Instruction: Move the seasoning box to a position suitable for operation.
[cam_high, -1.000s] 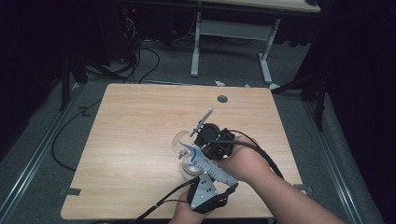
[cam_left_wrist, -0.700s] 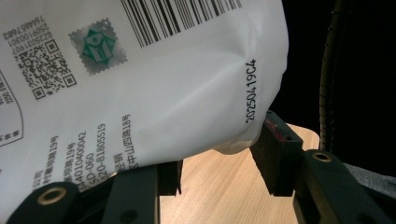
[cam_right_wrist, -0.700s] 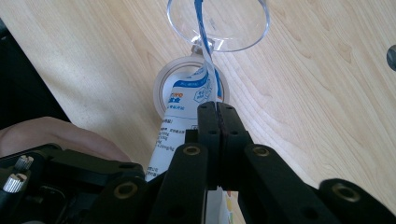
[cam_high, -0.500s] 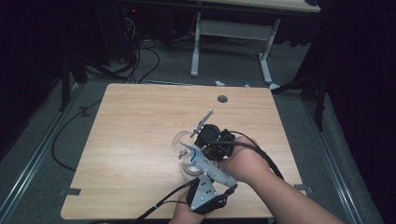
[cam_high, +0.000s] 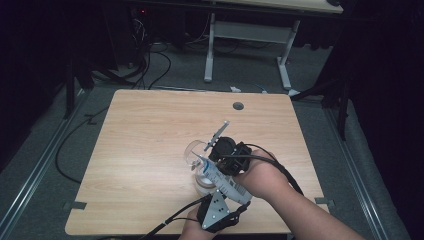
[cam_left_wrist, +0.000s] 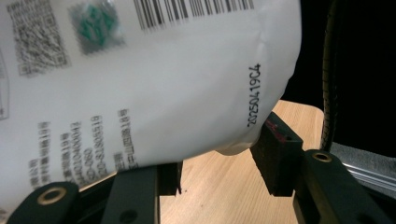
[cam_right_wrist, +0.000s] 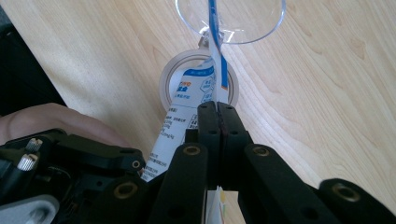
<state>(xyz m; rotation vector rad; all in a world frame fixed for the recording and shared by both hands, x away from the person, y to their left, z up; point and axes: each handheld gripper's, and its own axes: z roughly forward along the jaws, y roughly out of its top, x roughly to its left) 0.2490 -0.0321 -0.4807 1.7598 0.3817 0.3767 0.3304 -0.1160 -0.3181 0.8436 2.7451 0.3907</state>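
Both grippers hold a white pouch (cam_high: 222, 178) tilted over a clear cup (cam_right_wrist: 230, 18), apparently pouring. The right gripper (cam_right_wrist: 218, 109) pinches its top edge; the left gripper (cam_left_wrist: 217, 161) clasps the pouch's bottom end between part-spread jaws. Next, likely lift that bottom end higher.

Probably a lab: bare wooden table (cam_high: 150, 150), loose floor cables (cam_high: 150, 70), dark curtained surroundings, another desk frame (cam_high: 245, 35) behind.

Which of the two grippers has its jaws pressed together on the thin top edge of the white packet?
The right gripper: its jaws meet flat on the white packet edge. The left gripper has its jaws spread around the packet's wide body.
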